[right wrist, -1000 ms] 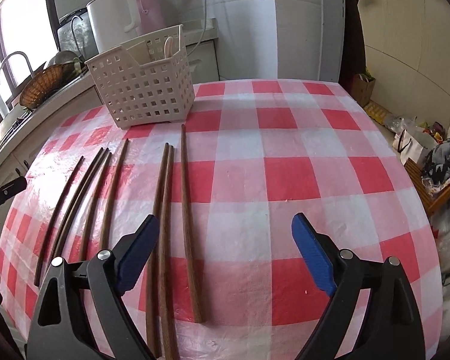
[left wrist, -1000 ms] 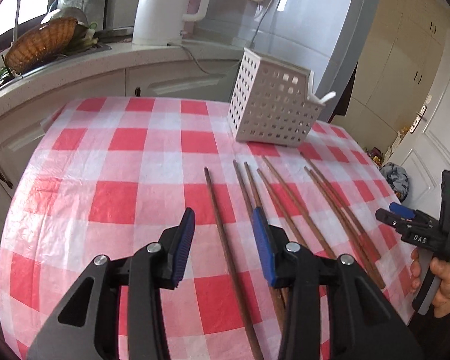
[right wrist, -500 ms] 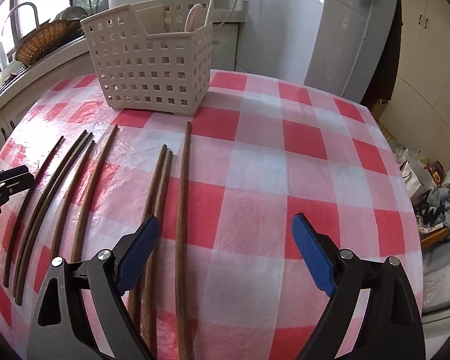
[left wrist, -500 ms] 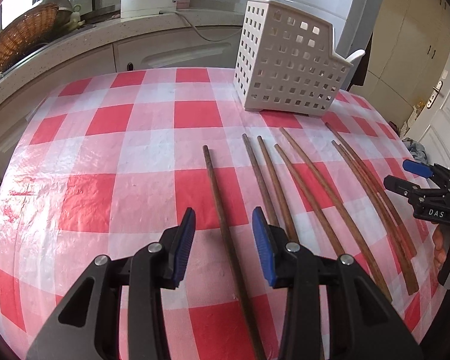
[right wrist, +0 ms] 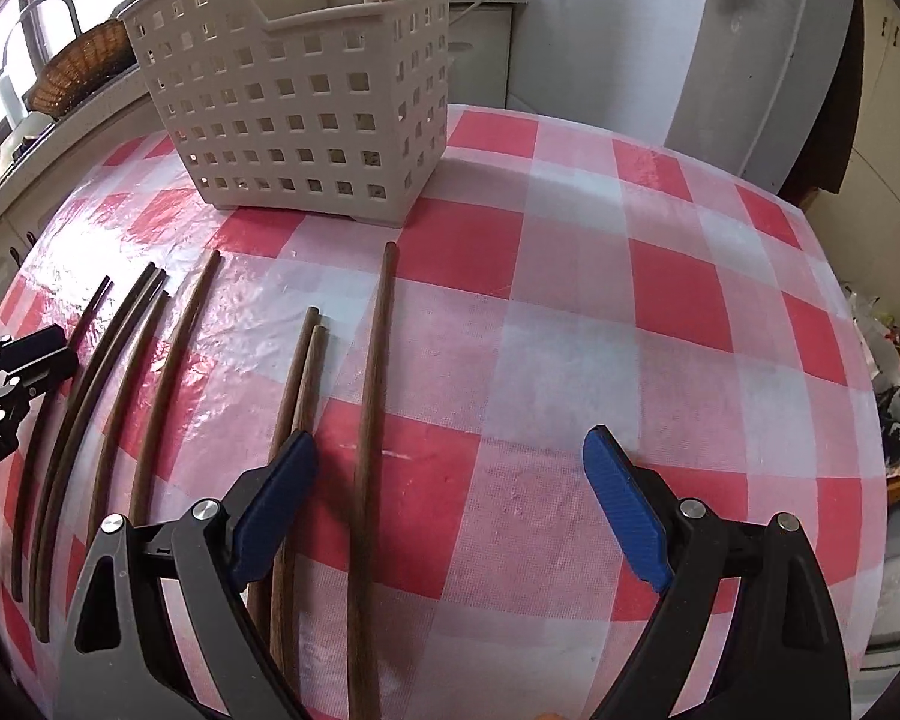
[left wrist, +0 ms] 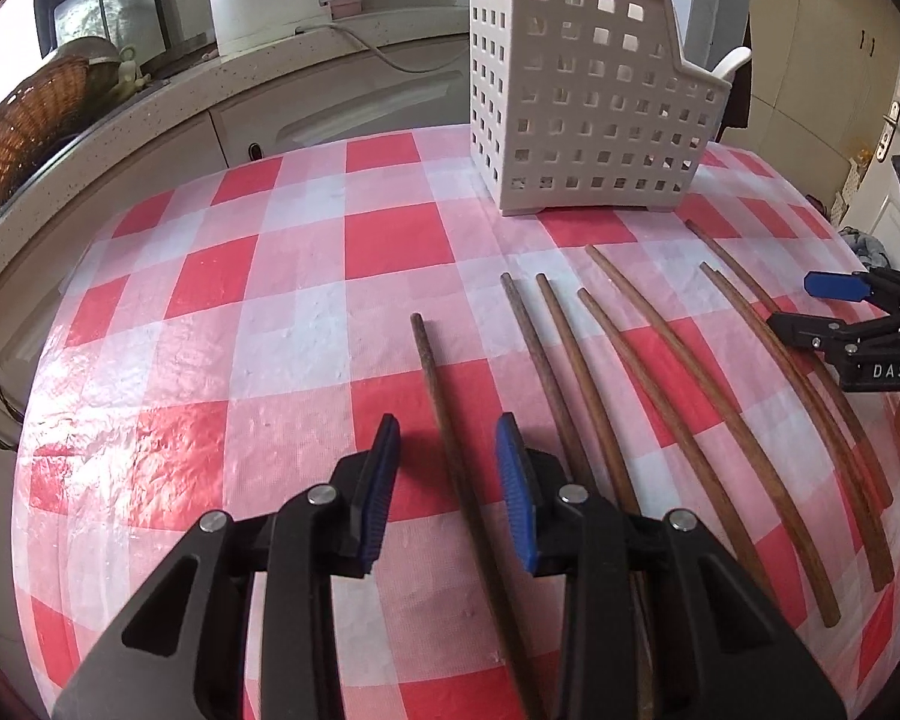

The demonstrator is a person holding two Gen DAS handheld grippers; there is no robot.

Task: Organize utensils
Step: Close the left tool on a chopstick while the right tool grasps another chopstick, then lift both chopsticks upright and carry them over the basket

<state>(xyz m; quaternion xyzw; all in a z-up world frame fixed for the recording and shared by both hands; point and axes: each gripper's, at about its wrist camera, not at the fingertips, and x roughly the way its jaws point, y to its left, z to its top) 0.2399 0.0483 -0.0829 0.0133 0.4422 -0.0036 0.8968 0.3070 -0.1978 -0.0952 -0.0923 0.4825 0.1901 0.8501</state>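
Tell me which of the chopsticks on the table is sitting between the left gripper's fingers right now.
The leftmost chopstick, lying alone apart from the rest. The closing left gripper straddles it without pressing it; the other chopsticks lie to its right.

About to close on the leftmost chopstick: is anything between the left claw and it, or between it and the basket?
Nothing visible. The left claw, jaws closing, straddles the leftmost chopstick, pads not touching yet. Bare tablecloth lies between it and the white basket.

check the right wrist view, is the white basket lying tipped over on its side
No, the white basket stands upright on the checked tablecloth, open top up, beyond the chopsticks.
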